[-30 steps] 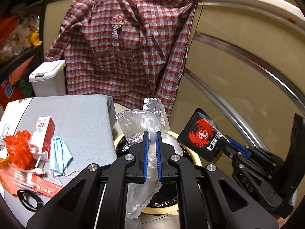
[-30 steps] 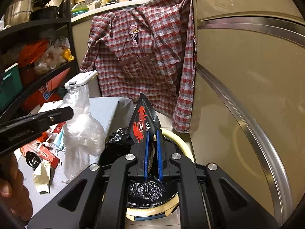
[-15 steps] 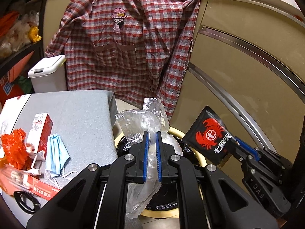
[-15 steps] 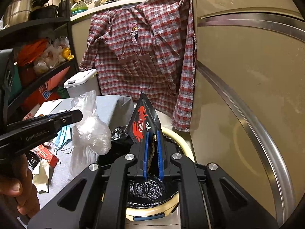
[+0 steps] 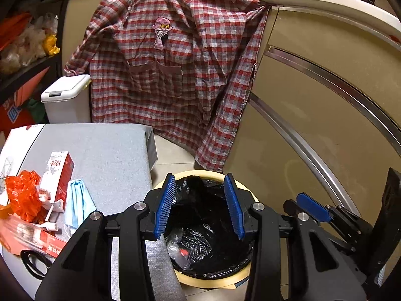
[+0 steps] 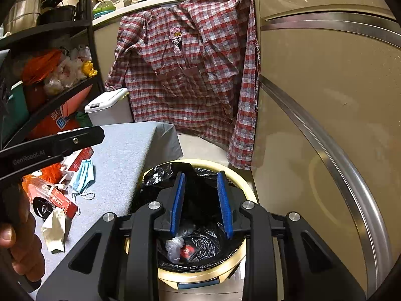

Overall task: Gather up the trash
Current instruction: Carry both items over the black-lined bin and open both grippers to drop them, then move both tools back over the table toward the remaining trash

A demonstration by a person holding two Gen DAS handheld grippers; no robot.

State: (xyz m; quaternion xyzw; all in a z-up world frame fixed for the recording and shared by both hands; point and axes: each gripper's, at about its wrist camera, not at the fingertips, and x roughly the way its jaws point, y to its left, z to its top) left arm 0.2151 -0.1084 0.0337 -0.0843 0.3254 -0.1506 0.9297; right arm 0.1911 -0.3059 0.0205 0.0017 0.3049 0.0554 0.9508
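**Both claws let go over the bin; more litter waits on the surface**

We judge the drop step to be finishing. The round bin (image 5: pixel 213 279) with its black liner (image 5: pixel 208 215) sits directly below and ahead of both claws, and the trash lies at its bottom: a crumpled clear plastic bag (image 6: pixel 175 247) and, just beside it, a black packet with a red mark (image 6: pixel 188 250).

Our left claw (image 5: pixel 199 207) hangs over the bin mouth with its jaws opening and nothing between the blue pads (image 5: pixel 164 204). Our right claw (image 6: pixel 201 202) does the same from the other side, jaws opening and empty, its pads framing only the dark liner.

To the left of both claws lies the grey surface (image 5: pixel 105 150), where what we take for the remaining trash is gathered near its close left edge: a flat red box under clear wrap (image 5: pixel 30 238), a crumpled orange bag (image 5: pixel 23 197), an upright red-and-white carton (image 5: pixel 59 178), a blue face mask (image 5: pixel 77 203), and a scrap of crumpled paper (image 6: pixel 54 230).

The next move, as we judge it, calls for swinging a claw left, away from the bin, and lowering it over one piece. The mask lies nearest the bin and is soft, so a pinch on its raised fold should do.
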